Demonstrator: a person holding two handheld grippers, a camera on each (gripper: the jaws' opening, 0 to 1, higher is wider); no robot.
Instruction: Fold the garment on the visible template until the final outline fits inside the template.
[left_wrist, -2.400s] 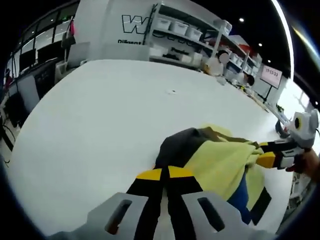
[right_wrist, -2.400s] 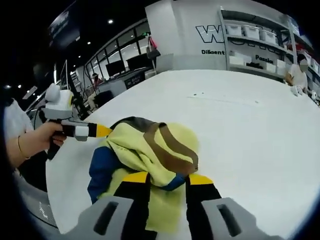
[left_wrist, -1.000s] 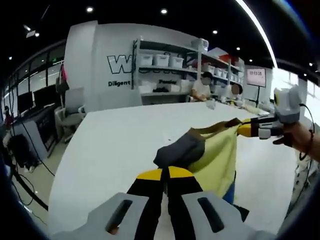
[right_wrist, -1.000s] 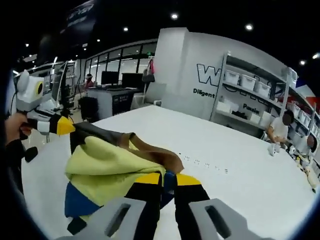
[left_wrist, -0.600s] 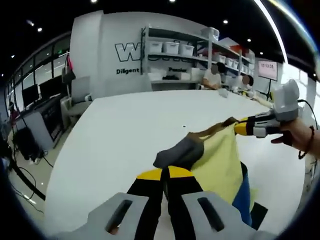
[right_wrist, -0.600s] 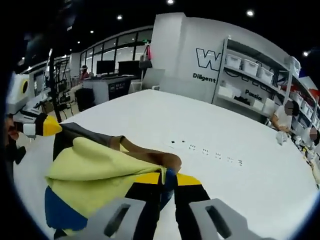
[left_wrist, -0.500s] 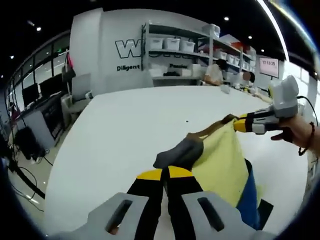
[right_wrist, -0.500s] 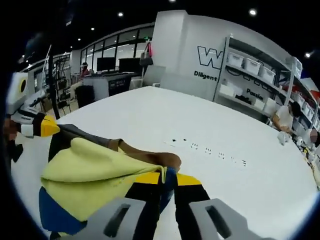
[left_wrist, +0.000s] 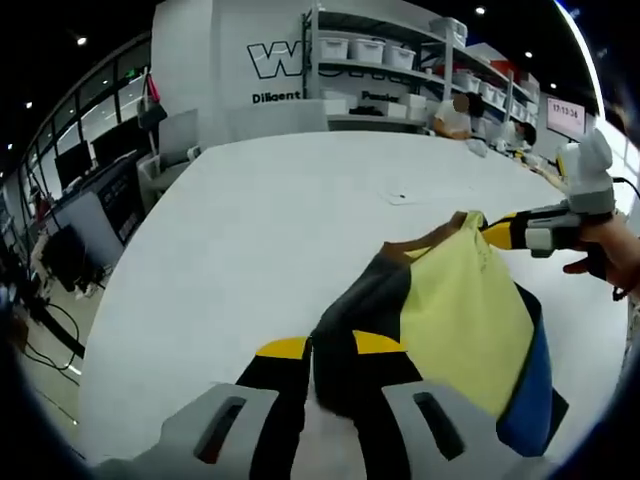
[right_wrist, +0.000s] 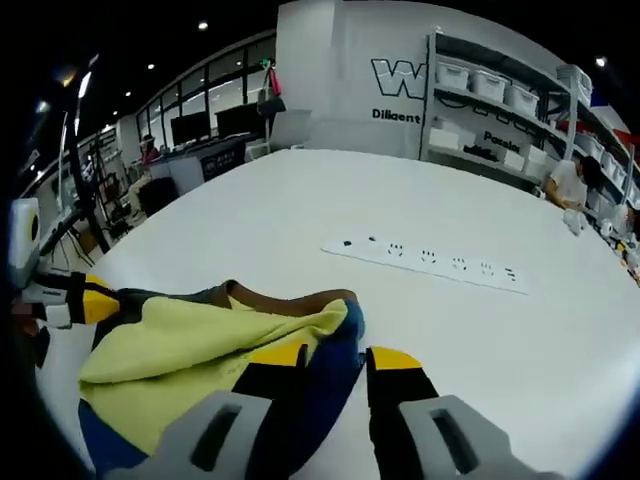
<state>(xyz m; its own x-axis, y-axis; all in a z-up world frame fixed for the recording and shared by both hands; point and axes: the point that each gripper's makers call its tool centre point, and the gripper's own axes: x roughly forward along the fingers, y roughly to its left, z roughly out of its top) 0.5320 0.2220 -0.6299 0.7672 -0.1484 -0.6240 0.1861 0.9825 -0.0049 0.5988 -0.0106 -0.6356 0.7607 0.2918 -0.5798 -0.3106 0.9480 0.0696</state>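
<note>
White table (left_wrist: 230, 210) is carrying the garment (left_wrist: 450, 310), stretched between both tools: left gripper (left_wrist: 333, 349) and right gripper (right_wrist: 335, 358), jaws partly parted, are gripping cloth; spreading appears underway, and laying it flat should follow.

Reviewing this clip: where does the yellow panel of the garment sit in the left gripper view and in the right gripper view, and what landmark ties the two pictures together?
Left gripper view: the yellow panel lies right of centre, running from the right gripper down toward the lower right.
Right gripper view: the yellow panel lies lower left, between the left gripper and this view's own jaws.
Shared landmark: the wall lettering at top centre, also above the table in the right gripper view.
</note>
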